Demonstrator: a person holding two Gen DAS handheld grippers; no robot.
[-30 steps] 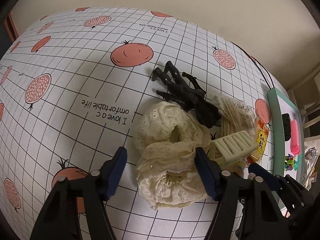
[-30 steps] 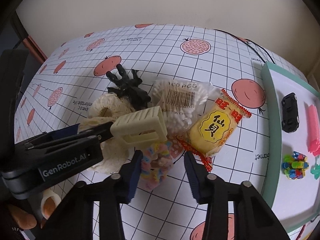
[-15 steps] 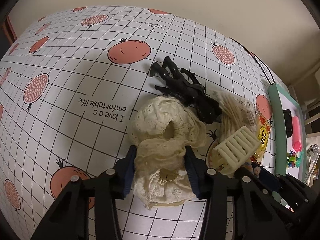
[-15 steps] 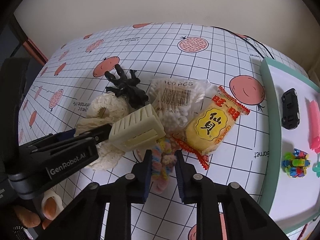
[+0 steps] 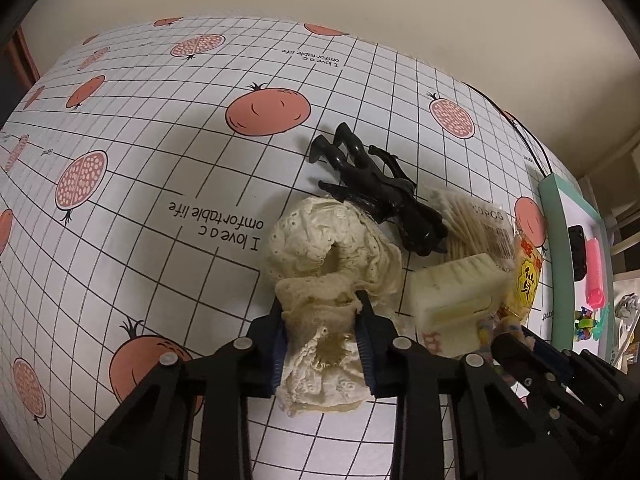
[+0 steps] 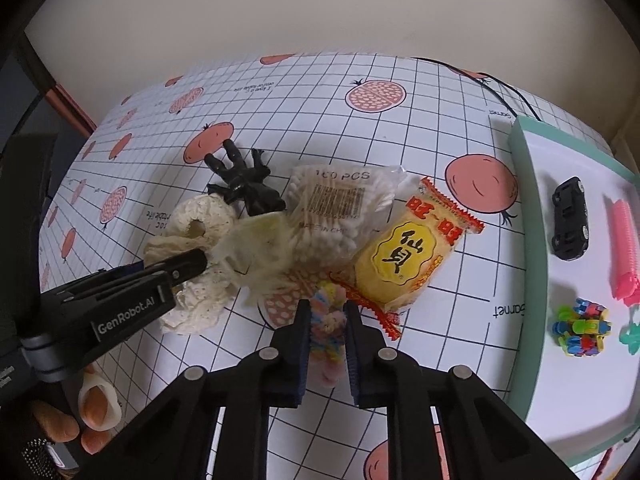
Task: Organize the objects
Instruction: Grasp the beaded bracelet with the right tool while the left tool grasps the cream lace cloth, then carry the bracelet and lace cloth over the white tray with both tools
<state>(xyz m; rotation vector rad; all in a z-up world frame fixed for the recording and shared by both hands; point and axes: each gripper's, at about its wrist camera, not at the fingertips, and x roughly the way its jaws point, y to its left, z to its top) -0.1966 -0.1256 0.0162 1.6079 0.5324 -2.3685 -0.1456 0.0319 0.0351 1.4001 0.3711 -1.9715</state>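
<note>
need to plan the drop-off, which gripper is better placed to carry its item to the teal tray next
Right. The right gripper is shut on the pastel fuzzy toy, on the side nearer the teal tray. The left gripper, shut on the cream lace scrunchie, sits farther from it.

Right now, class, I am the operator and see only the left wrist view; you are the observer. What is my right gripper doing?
Observer: The jaws of the right gripper are shut on a pastel fuzzy item.
Operator: What is the black thing on the tray?
Observer: A black toy car.
Operator: What is behind my left gripper, which is shut on the lace cloth?
Observer: A hand with a white cover on one finger.
</note>
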